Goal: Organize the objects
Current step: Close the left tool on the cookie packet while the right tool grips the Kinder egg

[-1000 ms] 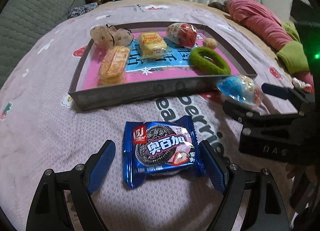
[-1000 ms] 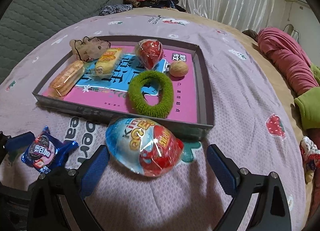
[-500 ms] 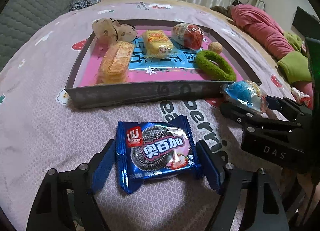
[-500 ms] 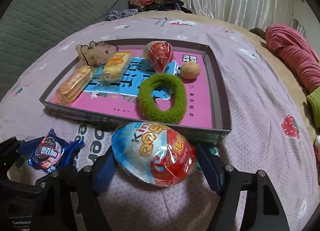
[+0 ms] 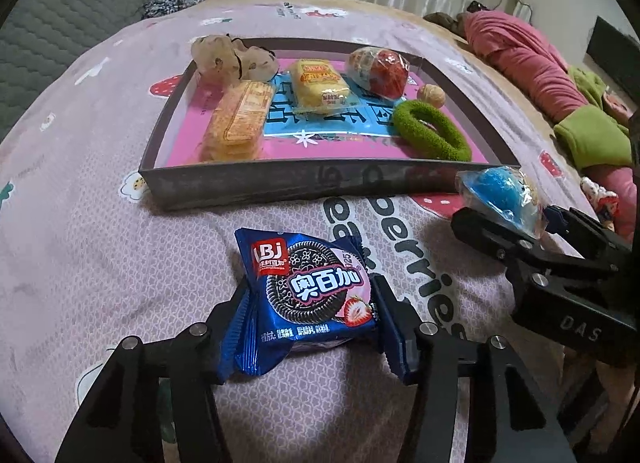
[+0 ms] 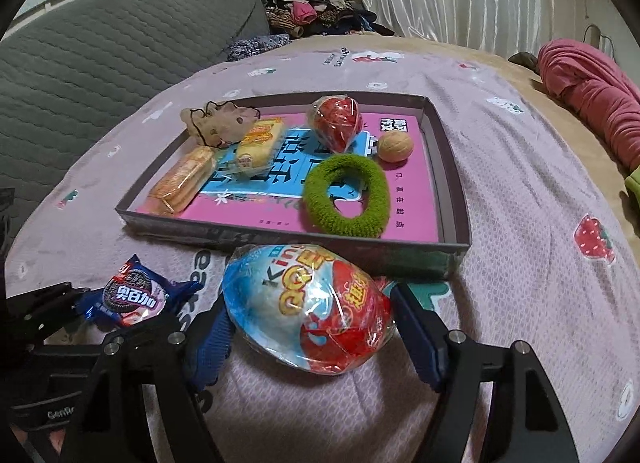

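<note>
Left gripper (image 5: 310, 327): jaws closing on the cookie pack (image 5: 310, 295). The blue pads touched both crimped ends and the wrapper buckled a little, so I judged it grasped.

Cookie pack: lay on the bedspread (image 5: 100, 263), just before the tray's near edge. Gripped across its width, probably because the flat foil gives most purchase at the sealed ends.

Tray (image 5: 280, 183): sat mid-bed, already holding a scrunchie (image 5: 234, 59), wafer bar (image 5: 240, 119), cake (image 5: 320, 83), red egg (image 5: 380, 69), walnut (image 5: 432, 95) and green hair band (image 5: 430, 131). I took it for the collecting place.

Blue egg (image 6: 308, 307): rested on the bedspread near the tray's near right corner, tipped on its side.

Right gripper (image 6: 310, 335): clenched on the blue egg; the left pad pressed the wrapper, and the right pad looked to touch it as well. Held at the egg's broad middle, likely to stop it rolling.

Change from a second before: both sets of jaws had stood well clear of their snacks — now the left ones had narrowed onto the pack and the right ones onto the egg. Neither snack had been lifted.

Task state: two pieces remained outside the tray.
</note>
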A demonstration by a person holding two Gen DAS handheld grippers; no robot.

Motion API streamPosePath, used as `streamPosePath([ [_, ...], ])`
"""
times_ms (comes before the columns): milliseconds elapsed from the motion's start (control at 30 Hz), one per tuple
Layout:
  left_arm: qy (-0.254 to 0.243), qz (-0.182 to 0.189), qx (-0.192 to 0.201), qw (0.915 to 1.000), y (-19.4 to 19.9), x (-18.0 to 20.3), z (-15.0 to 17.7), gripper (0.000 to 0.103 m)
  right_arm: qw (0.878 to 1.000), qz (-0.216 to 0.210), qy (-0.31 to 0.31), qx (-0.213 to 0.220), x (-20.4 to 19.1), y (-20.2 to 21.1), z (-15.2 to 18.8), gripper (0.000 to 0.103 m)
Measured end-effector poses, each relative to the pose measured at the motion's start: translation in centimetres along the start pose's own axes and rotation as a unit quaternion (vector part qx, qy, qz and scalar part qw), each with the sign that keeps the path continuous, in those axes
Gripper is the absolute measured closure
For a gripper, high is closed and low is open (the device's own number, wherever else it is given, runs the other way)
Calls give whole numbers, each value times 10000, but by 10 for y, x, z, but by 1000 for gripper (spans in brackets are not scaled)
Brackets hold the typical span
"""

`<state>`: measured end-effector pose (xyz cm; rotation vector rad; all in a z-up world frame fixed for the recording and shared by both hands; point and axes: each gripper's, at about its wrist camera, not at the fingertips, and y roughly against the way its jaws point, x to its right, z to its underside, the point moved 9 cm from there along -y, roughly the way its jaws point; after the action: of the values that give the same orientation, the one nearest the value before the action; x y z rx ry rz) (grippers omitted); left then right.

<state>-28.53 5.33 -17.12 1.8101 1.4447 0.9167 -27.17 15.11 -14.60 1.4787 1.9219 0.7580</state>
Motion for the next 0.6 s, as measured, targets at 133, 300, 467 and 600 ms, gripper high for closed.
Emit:
streamPosePath([
  [133,89,61,40,9999,4,-3,0,45,9999,-66,-21,72,-3,6,2,28],
  [300,127,53,43,9999,9,-6,3,45,9998,-138,-103,119,-3,12,4,28],
  [467,117,30,69,9999,18,-6,2,45,9996,-197,-117,166,-8,20,4,28],
  [600,118,-21,140,9998,32,-8,-2,45,9996,-213,-84,189,-14,33,3,28],
])
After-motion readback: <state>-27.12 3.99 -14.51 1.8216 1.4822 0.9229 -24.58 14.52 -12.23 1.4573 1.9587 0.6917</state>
